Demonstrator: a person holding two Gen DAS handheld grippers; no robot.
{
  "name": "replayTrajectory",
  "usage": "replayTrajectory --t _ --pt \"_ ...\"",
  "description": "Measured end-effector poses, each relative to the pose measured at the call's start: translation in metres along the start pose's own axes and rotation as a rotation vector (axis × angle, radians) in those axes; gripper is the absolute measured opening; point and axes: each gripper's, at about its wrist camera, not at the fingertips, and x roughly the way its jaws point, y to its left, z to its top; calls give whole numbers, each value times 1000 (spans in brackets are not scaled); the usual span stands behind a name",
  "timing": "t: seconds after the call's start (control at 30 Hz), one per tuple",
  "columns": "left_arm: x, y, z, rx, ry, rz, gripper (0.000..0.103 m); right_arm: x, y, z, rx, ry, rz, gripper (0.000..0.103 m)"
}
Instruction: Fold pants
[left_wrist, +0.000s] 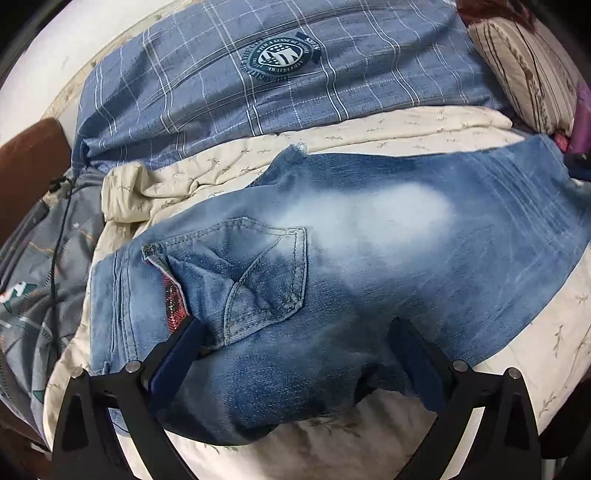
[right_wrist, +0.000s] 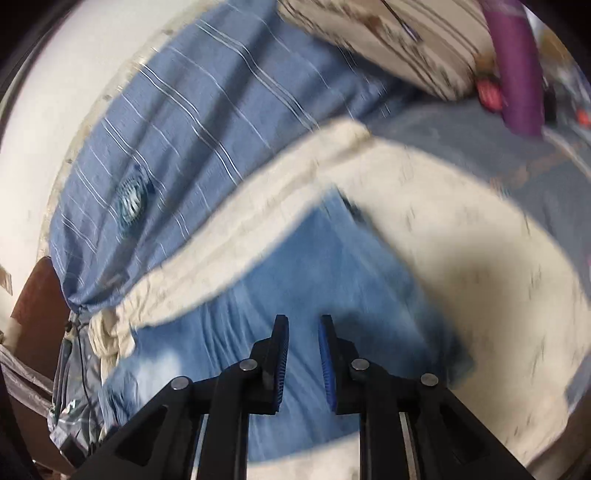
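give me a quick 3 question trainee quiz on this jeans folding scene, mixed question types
1. True or false: the left gripper has its jaws spread wide, one on each side of a bunch of the jeans.
2. Multiple choice: what lies directly under the jeans? A) a bare wooden table B) a cream quilt with a small sprig print C) a green towel
3. Fill in the blank: the round badge is printed on the blue ____ fabric behind the quilt.

Key
1. True.
2. B.
3. Plaid. The right gripper hangs over the denim with a narrow gap between its jaws and nothing in it.
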Motion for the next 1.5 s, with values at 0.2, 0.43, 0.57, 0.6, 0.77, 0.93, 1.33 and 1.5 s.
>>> replayTrajectory --t 0.2,0.43,0.57,0.6,0.77,0.93,1.33,1.5 --pt "-9 10 3 -61 -48 -28 101 29 -5 35 45 -18 -31 19" --pt "2 8 6 -21 -41 1 101 82 -12 47 43 65 -64 18" --pt "12 9 6 -22 -1 7 101 84 -16 48 69 59 -31 18" --pt "11 9 5 -22 -6 7 101 80 -16 47 74 53 -28 18" --pt "5 13 5 -53 -29 17 101 61 7 34 0 38 34 19" --pt "-4 21 6 -93 -66 39 101 52 52 6 -132 65 92 19" --pt "18 27 -1 -71 56 39 101 117 87 -19 -174 197 -23 18" --pt "16 30 1 -80 46 34 101 114 88 -17 -171 176 -8 18"
